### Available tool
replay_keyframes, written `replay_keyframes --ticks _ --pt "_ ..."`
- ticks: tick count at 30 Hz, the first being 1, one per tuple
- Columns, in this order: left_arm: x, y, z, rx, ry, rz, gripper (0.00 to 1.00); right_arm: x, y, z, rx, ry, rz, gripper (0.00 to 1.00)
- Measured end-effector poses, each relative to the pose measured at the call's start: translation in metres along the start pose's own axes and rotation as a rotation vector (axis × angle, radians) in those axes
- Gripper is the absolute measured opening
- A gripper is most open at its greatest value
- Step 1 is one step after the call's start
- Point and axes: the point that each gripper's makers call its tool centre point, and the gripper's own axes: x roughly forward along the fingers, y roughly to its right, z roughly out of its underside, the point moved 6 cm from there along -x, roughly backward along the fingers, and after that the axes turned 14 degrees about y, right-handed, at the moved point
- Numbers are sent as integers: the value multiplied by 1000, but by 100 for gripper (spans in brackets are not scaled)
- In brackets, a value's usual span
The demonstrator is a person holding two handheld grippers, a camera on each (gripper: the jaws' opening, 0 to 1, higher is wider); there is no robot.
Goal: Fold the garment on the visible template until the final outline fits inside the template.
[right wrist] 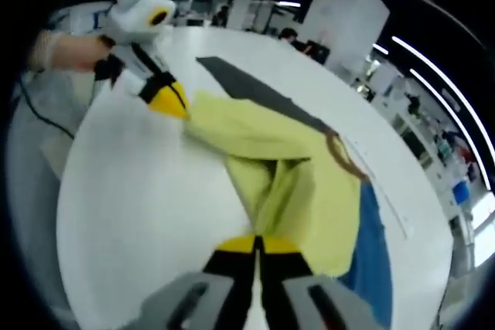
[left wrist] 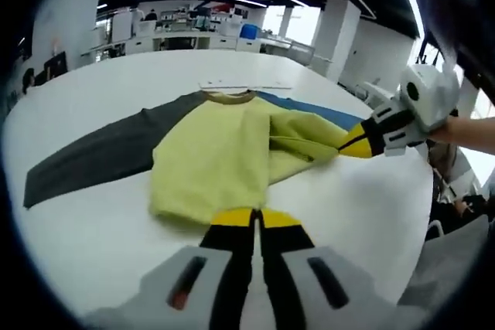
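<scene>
1. One garment (left wrist: 224,152) lies on the white table (left wrist: 93,229) — a yellow-bodied shirt with a dark grey sleeve (left wrist: 85,160) stretched toward 9 o'clock in the left gripper view, and a brown-edged collar (left wrist: 230,98) at 12.
2. One blue template (left wrist: 325,111) shows beneath the shirt, peeking out toward 2 o'clock; most of it is covered by the cloth.
3. Two grippers: the left gripper (left wrist: 255,218) has its yellow-tipped jaws pressed together on the shirt's near hem at 6 o'clock, and the right gripper (left wrist: 352,143) comes in from 3 o'clock, pinching a folded-over flap of yellow fabric.
4. From the right gripper view the right gripper (right wrist: 255,245) is clamped on yellow cloth at 6 o'clock, while the left gripper (right wrist: 174,106) bites the far hem at 10 o'clock, with a gloved hand (right wrist: 66,50) behind it.
5. The second sleeve is hard to make out — it may be folded under the flap.
6. One pale strip (left wrist: 244,83) lies past the collar; I cannot tell what it is.
7. Around the table is an open office with desks, white columns and long ceiling light strips.
</scene>
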Motion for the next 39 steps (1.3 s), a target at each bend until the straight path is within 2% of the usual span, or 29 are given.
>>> replay_keyframes --ticks 3,7,11,15,19,23,31,35,39 --pt "-13 -7 0 9 -19 -2 0 -11 -6 3 13 4 9 0" --pt "-32 -13 1 -22 -42 -2 0 -25 -14 10 41 8 21 0" --pt "-52 -10 7 -93 -94 19 0 -41 -26 21 70 6 28 0" --pt "-68 -14 15 -59 -152 23 0 -58 -40 32 100 -1 36 0" --pt "-81 -17 24 -60 -195 27 0 -76 -53 43 140 1 50 0" --pt "-93 -18 36 -50 -262 35 0 -92 -63 58 168 -13 60 0" --pt "-101 -31 49 -74 -331 33 0 -123 -77 86 236 -49 99 0" --pt "-99 -33 50 -137 -363 32 0 -131 -83 91 244 -61 99 0" --pt "-97 -34 51 -139 -392 30 0 -132 -88 90 252 -56 95 0"
